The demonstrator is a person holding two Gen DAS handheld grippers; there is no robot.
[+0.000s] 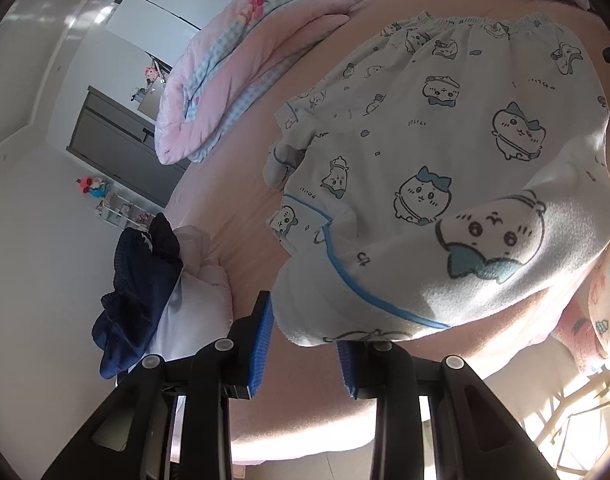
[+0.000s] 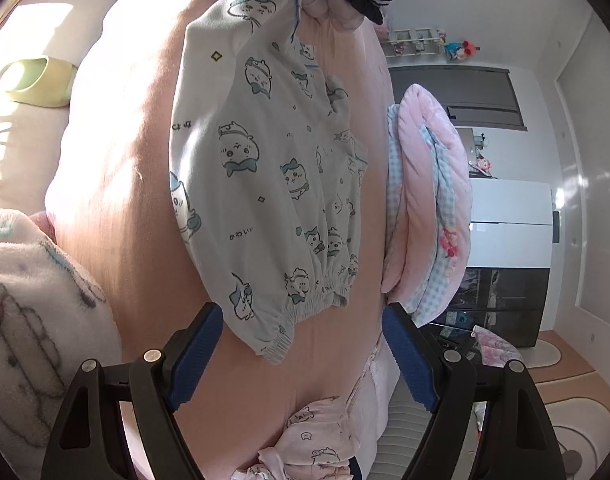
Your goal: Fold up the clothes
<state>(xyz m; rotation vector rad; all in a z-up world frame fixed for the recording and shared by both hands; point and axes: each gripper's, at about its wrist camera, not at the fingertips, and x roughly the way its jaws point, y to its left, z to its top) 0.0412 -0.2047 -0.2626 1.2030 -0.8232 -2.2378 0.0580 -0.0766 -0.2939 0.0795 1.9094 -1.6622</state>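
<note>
A pale blue fleece pyjama piece [image 1: 445, 152] printed with cartoon animals lies spread on the pink bed sheet [image 1: 233, 216]. My left gripper [image 1: 305, 354] has its blue pads closed on the near piped edge, which bulges up towards the camera. In the right wrist view the same pyjama piece [image 2: 273, 168] stretches away, and its far end rises to the left gripper at the top edge. My right gripper [image 2: 303, 360] is open wide. The elastic hem [image 2: 281, 342] lies just beyond its fingers, and neither pad touches it.
A folded pink and blue-check quilt [image 2: 425, 200] lies along the bed's far side. A navy garment [image 1: 137, 292] sits on a pale heap at the bed's corner. A pink pyjama piece [image 2: 317, 444] and a fluffy blanket [image 2: 29, 312] lie near my right gripper.
</note>
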